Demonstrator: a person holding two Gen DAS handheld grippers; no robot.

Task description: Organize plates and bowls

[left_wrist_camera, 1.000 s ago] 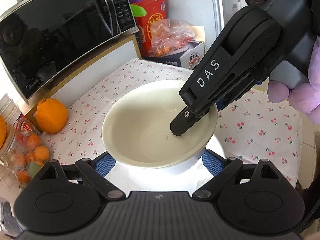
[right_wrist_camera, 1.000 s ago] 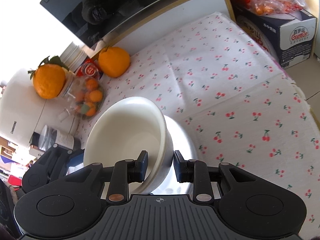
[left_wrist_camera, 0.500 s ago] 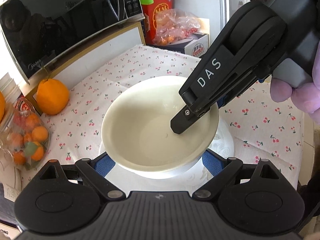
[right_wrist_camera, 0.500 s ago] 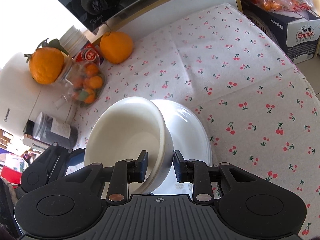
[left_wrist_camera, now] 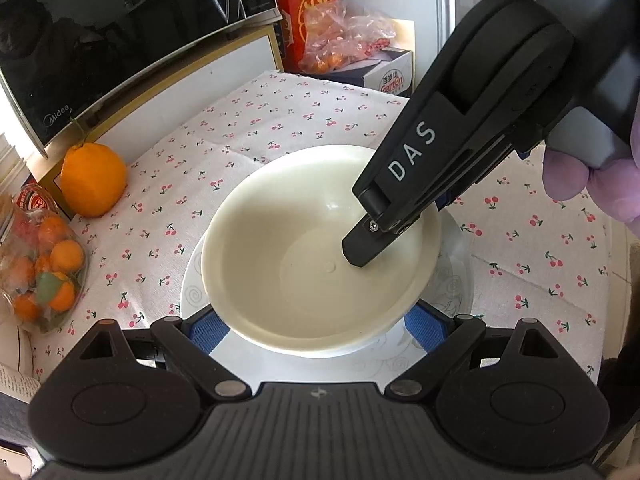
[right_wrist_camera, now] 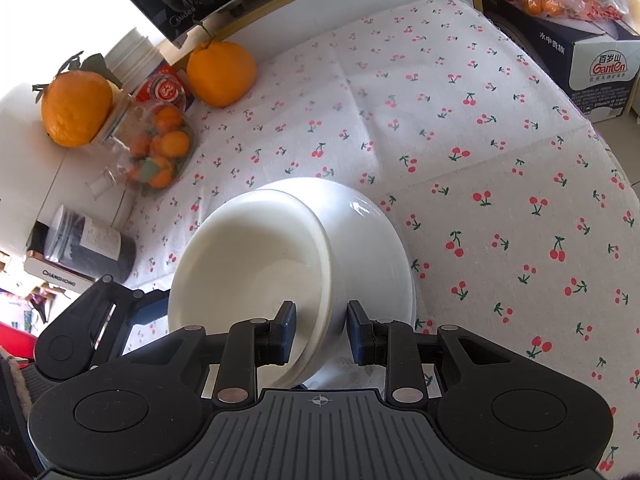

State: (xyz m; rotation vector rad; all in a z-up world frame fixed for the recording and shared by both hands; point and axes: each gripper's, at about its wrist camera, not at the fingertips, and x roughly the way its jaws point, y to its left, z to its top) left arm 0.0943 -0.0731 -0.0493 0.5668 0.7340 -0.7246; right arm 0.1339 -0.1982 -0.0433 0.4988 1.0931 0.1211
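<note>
Cherry-print tablecloth [right_wrist_camera: 460, 128] carries a white plate [right_wrist_camera: 384, 240]; the right gripper [right_wrist_camera: 320, 330] pinches the cream bowl [left_wrist_camera: 312, 264] rim above it, while the left gripper [left_wrist_camera: 316, 326] fingers stay spread.

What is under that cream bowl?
A white plate with faint swirl patterns lies under the cream bowl, on the cherry-print tablecloth. Only the plate's rim shows; its middle is covered by the bowl, so whether bowl and plate touch cannot be seen.
</note>
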